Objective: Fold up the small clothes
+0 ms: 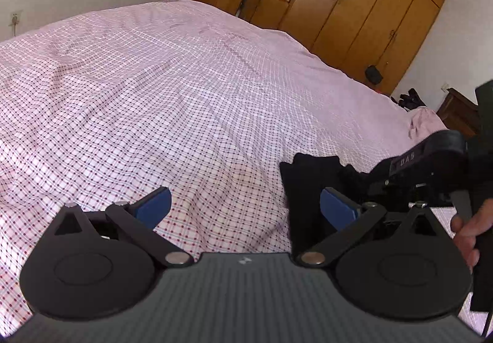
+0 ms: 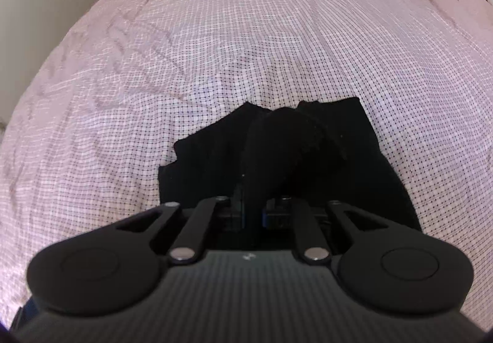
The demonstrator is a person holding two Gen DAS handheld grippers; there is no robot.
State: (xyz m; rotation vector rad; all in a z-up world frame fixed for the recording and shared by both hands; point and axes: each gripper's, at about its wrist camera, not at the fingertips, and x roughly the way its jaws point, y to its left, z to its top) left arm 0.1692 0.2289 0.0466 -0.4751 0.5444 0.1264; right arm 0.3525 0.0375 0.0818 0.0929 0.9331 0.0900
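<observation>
Bed (image 1: 185,90): covered by a pink checked sheet (image 2: 154,81), creased in shallow folds toward 10 o'clock in the right wrist view. One black garment (image 2: 379,164) is laid directly on it, at 6 o'clock in that view, partly flat, with one bunched fold raised at its middle.

We see the left gripper (image 1: 245,209) with its blue-padded jaws spread wide, nothing between them, above the pink checked bedsheet (image 1: 154,90). At four o'clock lies the black fabric garment (image 1: 311,186); the right gripper (image 1: 422,170) meets it, a hand (image 1: 470,230) on its handle. At one o'clock stands the brown wooden wardrobe (image 1: 363,4).
</observation>
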